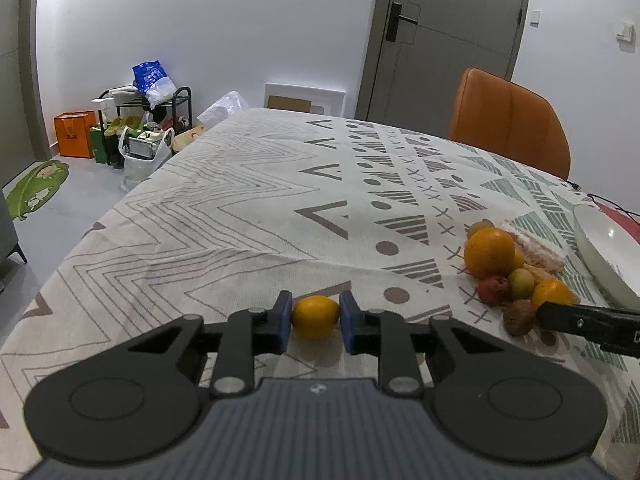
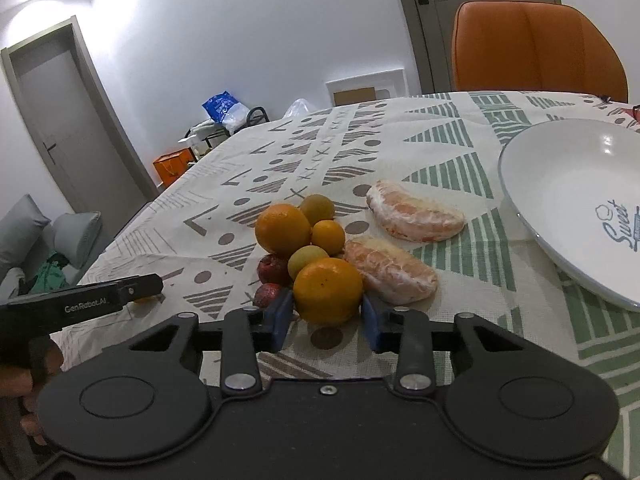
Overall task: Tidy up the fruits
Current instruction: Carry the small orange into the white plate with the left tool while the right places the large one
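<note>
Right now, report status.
Left gripper shut on small yellow-orange citrus. Right gripper open around round orange. White plate empty. Path clear.

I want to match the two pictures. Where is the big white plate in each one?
Left wrist view: the plate sits at the far right edge, partly cut off, beyond the fruit pile.
Right wrist view: the plate fills the right side, right of the peeled pieces.
Shared landmark: the orange chair behind the table.
</note>
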A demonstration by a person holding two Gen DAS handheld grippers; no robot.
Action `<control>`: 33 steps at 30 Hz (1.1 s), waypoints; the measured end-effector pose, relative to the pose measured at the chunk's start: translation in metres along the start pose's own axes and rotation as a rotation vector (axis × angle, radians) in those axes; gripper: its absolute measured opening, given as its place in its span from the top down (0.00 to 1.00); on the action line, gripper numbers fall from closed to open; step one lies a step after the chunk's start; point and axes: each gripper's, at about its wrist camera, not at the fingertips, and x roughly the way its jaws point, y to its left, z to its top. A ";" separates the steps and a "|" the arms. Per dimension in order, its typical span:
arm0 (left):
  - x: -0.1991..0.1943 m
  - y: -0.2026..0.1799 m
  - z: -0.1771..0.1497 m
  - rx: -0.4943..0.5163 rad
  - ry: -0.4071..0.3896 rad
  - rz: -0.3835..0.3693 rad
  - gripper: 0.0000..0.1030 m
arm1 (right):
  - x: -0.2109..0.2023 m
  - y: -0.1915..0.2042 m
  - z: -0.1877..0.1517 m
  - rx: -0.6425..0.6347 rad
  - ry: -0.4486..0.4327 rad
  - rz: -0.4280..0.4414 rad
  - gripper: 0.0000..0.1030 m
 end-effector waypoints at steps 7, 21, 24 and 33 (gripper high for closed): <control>-0.010 -0.014 0.004 0.025 -0.020 -0.021 0.77 | -0.018 -0.004 0.001 0.018 -0.053 0.031 0.66; -0.020 -0.072 0.008 0.122 -0.051 -0.105 0.77 | -0.064 -0.033 0.002 0.065 -0.165 -0.014 0.66; -0.020 -0.083 0.008 0.129 -0.056 -0.116 0.77 | -0.071 -0.042 0.000 0.077 -0.181 -0.024 0.66; -0.023 -0.109 0.012 0.155 -0.076 -0.138 0.77 | -0.091 -0.071 -0.006 0.117 -0.221 -0.068 0.66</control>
